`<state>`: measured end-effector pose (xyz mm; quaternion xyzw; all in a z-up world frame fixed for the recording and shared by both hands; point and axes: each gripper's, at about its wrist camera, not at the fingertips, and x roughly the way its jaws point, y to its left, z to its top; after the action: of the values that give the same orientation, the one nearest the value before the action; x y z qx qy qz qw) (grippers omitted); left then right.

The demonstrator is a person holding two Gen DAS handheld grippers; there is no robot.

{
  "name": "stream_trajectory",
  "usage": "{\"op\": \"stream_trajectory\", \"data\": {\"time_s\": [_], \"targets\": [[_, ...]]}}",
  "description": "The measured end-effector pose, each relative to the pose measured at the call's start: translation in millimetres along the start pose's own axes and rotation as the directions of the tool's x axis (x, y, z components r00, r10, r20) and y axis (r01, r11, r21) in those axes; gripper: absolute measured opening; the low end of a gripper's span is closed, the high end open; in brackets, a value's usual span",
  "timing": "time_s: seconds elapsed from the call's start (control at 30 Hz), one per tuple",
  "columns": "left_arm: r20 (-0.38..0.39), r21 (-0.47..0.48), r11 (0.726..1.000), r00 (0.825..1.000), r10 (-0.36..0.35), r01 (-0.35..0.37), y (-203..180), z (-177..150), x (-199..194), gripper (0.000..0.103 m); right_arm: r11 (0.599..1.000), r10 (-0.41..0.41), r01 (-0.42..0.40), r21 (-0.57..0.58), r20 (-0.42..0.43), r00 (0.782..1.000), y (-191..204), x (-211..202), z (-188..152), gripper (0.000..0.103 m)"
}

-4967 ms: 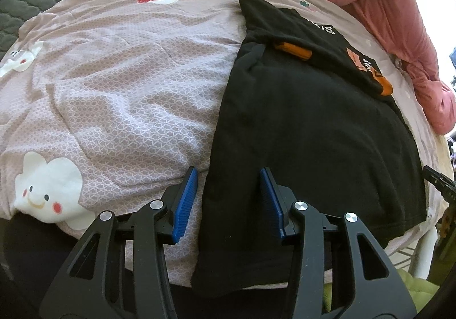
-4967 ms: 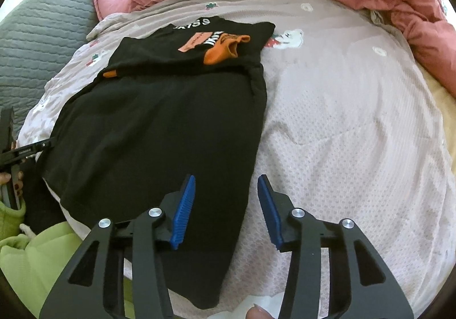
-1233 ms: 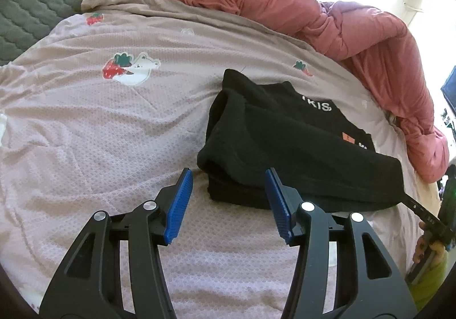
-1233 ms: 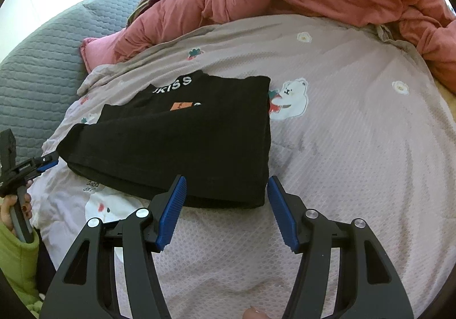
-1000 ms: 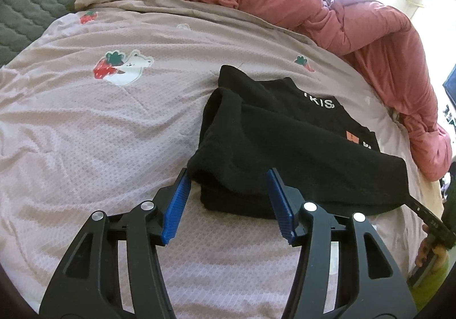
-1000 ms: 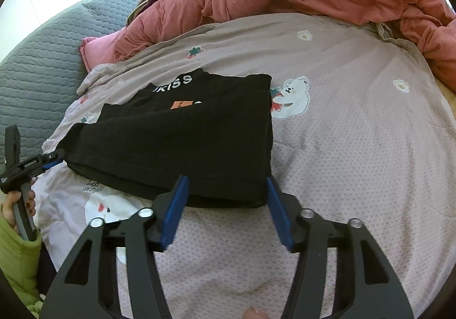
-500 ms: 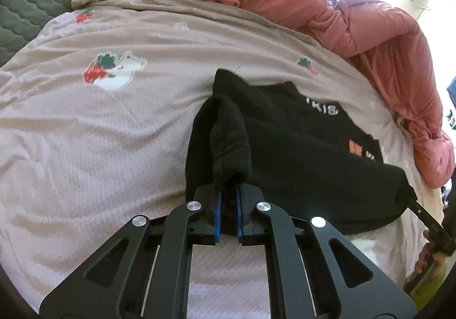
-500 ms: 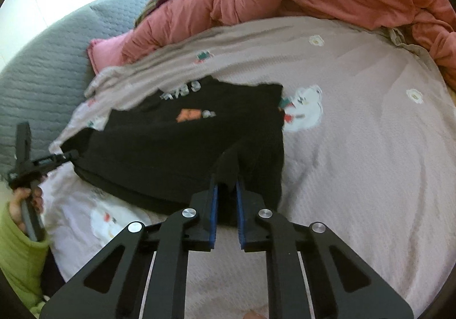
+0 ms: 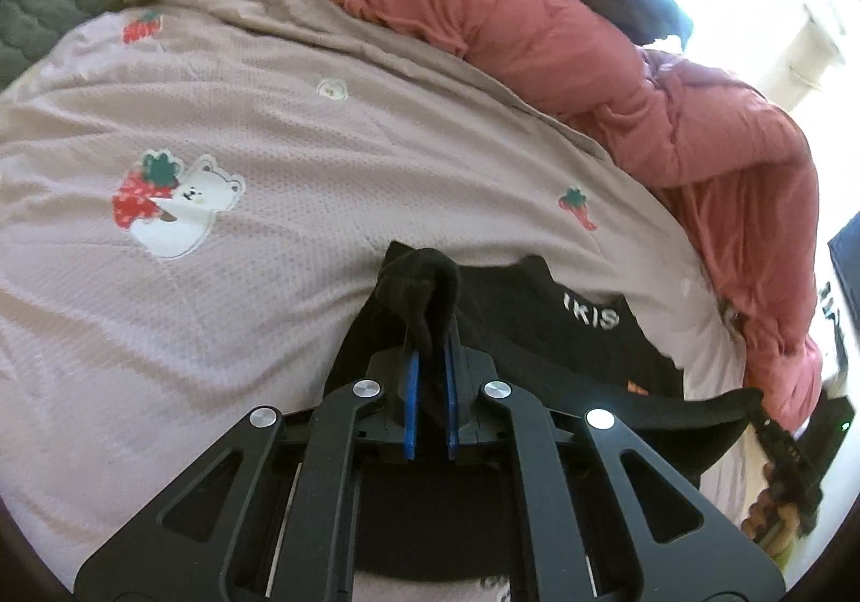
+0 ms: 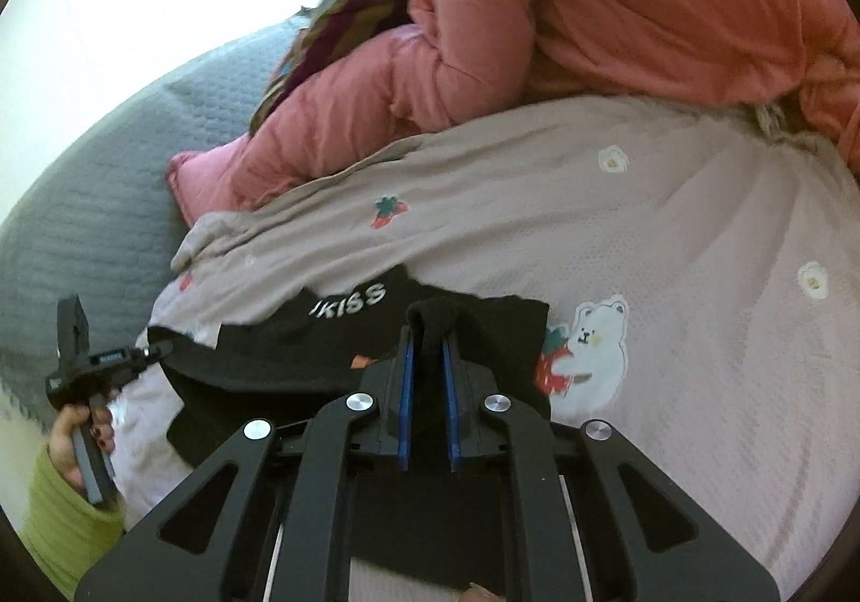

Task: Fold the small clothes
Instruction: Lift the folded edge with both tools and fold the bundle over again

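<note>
A black garment (image 9: 543,322) with white lettering and an orange patch lies folded on the pale pink bedsheet (image 9: 215,312). My left gripper (image 9: 428,357) is shut on the garment's near left corner, and a bunch of black cloth bulges out past its blue pads. In the right wrist view my right gripper (image 10: 425,349) is shut on the near right corner of the same garment (image 10: 279,360), lifted off the sheet. Each view shows the other gripper at its edge, with the cloth stretched between the two.
A pink-red duvet (image 9: 591,59) is heaped along the far side of the bed, with a striped cloth (image 10: 344,16) on top. A grey quilted cover (image 10: 91,204) lies at the left. A hand in a green sleeve (image 10: 64,516) holds the left tool.
Both grippers went from open around the folded garment's near edge to shut on it, then lifted and carried the edge away over the garment toward the duvet.
</note>
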<state>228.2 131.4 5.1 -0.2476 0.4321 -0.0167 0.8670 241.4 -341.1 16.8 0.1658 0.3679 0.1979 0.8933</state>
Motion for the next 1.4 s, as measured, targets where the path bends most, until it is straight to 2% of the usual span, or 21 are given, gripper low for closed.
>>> {"op": "stream_trajectory", "data": {"time_s": [0.13,0.2,0.37,0.47,0.53,0.6,0.7,0.77,0.83,0.9,1.0,1.1,1.27,1.4], "targets": [[-0.020,-0.052,0.997,0.998,-0.051,0.050,8,9,23,0.002,0.997,-0.020,0.022,0.067,-0.023,1.000,-19,23,9,0.009],[-0.031,-0.075,0.995,0.997,-0.064,0.062,15,13,34,0.004,0.996,-0.064,0.066,0.061,-0.028,0.998,-23,34,12,0.010],[-0.028,-0.112,0.988,0.994,-0.109,0.105,27,17,44,0.012,0.992,-0.110,0.112,0.052,-0.047,0.993,-25,55,15,0.012],[-0.003,-0.161,0.972,0.985,-0.172,0.170,38,16,39,0.016,0.989,-0.121,0.125,0.075,-0.049,0.991,-32,62,17,0.018],[0.034,-0.194,0.960,0.979,-0.199,0.202,45,17,32,0.022,0.985,-0.144,0.147,0.094,-0.045,0.989,-38,64,21,0.032],[0.066,-0.209,0.953,0.975,-0.210,0.219,52,17,23,0.022,0.981,-0.152,0.156,0.117,-0.036,0.988,-45,65,24,0.032],[0.089,-0.193,0.963,0.981,-0.174,0.188,59,16,11,0.022,0.978,-0.175,0.175,0.117,-0.009,0.985,-48,55,24,0.034],[0.098,-0.187,0.967,0.983,-0.157,0.173,63,12,4,0.022,0.977,-0.196,0.193,0.086,0.022,0.980,-44,45,21,0.041],[0.102,-0.177,0.970,0.983,-0.152,0.169,64,7,1,0.022,0.978,-0.204,0.202,0.056,0.040,0.978,-39,38,17,0.044],[0.090,-0.147,0.980,0.989,-0.121,0.133,62,-1,-1,0.022,0.977,-0.210,0.210,0.024,0.040,0.977,-33,36,11,0.045],[0.064,-0.095,0.991,0.994,-0.089,0.094,56,-17,1,0.022,0.974,-0.216,0.217,-0.062,0.020,0.976,-17,39,-2,0.055],[0.034,-0.058,0.995,0.996,-0.079,0.081,48,-30,7,0.023,0.960,-0.258,0.256,-0.112,-0.001,0.966,-8,51,-9,0.057],[0.021,0.038,0.998,0.999,-0.041,0.040,30,-34,15,0.031,0.952,-0.293,0.288,-0.101,-0.034,0.956,-15,70,-7,0.057],[0.014,0.110,0.993,0.999,0.047,-0.048,19,-35,26,0.032,0.935,-0.342,0.334,-0.122,-0.051,0.938,-21,85,0,0.057]]}}
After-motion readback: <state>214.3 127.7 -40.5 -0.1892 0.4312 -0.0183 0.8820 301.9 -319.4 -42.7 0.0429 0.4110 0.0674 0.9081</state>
